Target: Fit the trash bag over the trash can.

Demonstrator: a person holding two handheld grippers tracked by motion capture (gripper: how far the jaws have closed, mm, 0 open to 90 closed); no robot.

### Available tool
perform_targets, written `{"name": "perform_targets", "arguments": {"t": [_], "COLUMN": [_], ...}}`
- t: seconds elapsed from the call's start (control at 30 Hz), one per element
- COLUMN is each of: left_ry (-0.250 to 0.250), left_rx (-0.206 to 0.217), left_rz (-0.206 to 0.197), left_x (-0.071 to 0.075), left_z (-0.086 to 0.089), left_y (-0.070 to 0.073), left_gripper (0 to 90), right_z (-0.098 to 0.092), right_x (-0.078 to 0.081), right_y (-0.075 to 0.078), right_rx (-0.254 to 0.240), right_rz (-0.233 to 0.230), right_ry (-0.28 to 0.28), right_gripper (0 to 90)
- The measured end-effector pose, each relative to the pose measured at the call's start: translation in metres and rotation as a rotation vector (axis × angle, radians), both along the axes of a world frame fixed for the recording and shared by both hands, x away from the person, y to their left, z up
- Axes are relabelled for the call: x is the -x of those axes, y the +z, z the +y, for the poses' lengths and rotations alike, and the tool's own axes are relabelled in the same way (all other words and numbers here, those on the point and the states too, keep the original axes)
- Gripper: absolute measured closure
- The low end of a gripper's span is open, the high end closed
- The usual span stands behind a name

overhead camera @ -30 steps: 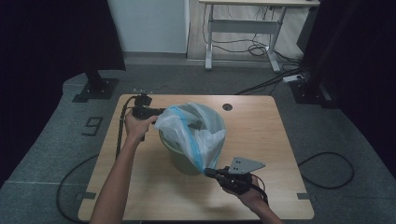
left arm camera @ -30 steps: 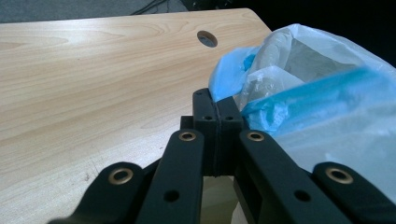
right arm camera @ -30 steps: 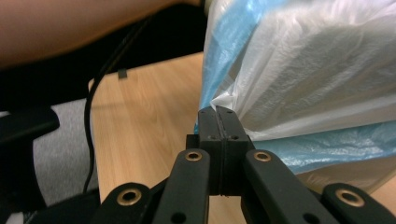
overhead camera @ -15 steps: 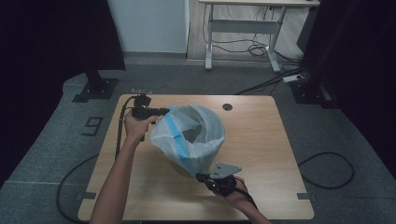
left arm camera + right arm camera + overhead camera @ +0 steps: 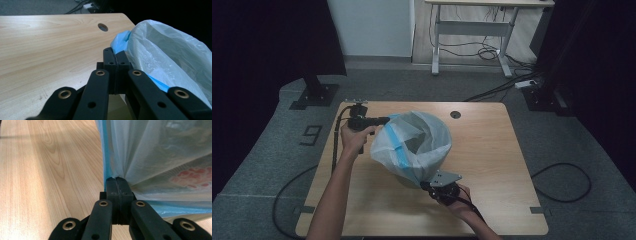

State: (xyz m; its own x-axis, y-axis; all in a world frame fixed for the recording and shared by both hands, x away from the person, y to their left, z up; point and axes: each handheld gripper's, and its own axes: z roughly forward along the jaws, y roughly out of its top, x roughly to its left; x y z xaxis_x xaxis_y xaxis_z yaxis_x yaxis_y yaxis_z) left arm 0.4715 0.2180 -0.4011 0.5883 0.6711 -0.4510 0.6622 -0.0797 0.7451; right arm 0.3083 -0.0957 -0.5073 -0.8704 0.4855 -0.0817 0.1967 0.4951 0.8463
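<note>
A white plastic bag with a blue drawstring band [image 5: 412, 145] hangs stretched over the wooden counter [image 5: 492, 150] between the two grippers. The left gripper [image 5: 384, 120] has its jaws clamped on the blue rim; the right gripper [image 5: 424, 185] has its jaws clamped on the bag's opposite edge.

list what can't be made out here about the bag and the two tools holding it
- What the plastic bag covers: high view, the translucent film hides all but a grey shape inside.
- The red printed thing: right gripper view, blurred behind the film.
- How much film the left tool and the right tool pinch: both gripper views, the shut jaws hide it.
- The bag's base: high view, hidden by its own bulk.
</note>
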Motion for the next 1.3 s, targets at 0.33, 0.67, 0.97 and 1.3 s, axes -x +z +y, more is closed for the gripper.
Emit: {"name": "perform_targets", "arguments": {"t": [0.33,0.67,0.97,1.3], "left_ry": [0.019,0.022,0.018,0.006], "left_rx": [0.005,0.012,0.031,0.096], "left_rz": [0.013,-0.009,-0.006,0.011], "left_x": [0.001,0.009,0.007,0.007], "left_z": [0.006,0.007,0.009,0.02], "left_y": [-0.009,-0.002,-0.005,-0.015], "left_gripper": [89.8,89.7,89.7,89.7], "right_z": [-0.019,-0.013,0.02,0.058], "right_x": [0.017,0.039,0.022,0.016], "right_y": [0.016,0.058,0.048,0.017], "right_rx": [-0.131,-0.234,-0.275,-0.103], "right_rz": [-0.044,-0.079,-0.082,-0.043], "right_ry": [-0.038,0.022,0.057,0.141], "right_gripper": [67.6,48.0,87.8,88.9]}}
